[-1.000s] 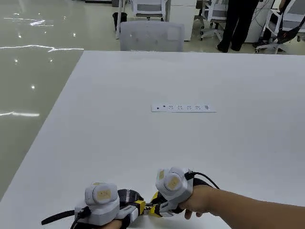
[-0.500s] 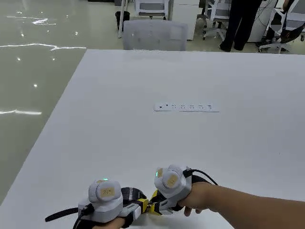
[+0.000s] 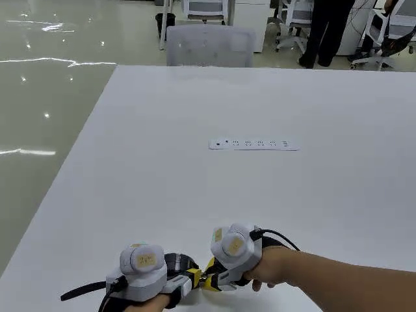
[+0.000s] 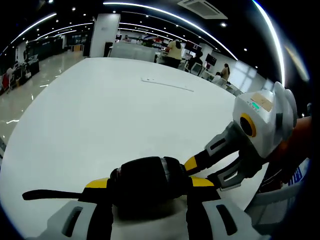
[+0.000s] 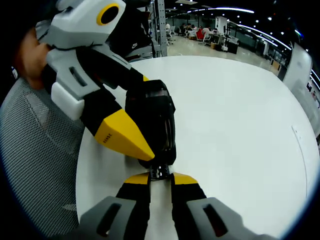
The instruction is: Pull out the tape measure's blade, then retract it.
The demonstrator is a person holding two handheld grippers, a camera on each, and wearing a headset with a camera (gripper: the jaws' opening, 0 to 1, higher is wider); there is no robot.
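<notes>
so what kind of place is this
Likely an open-plan office: a large white worktable with a flush white socket strip, a grey chair at its far edge, and a glossy pale floor.

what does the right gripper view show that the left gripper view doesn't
Right gripper view: the right gripper shut on the blade hook at the mouth of the tape measure, and grey mesh beside the table. Left gripper view: a black strap trailing sideways. Both: the left gripper clamped on the black tape measure, over the white table.
</notes>
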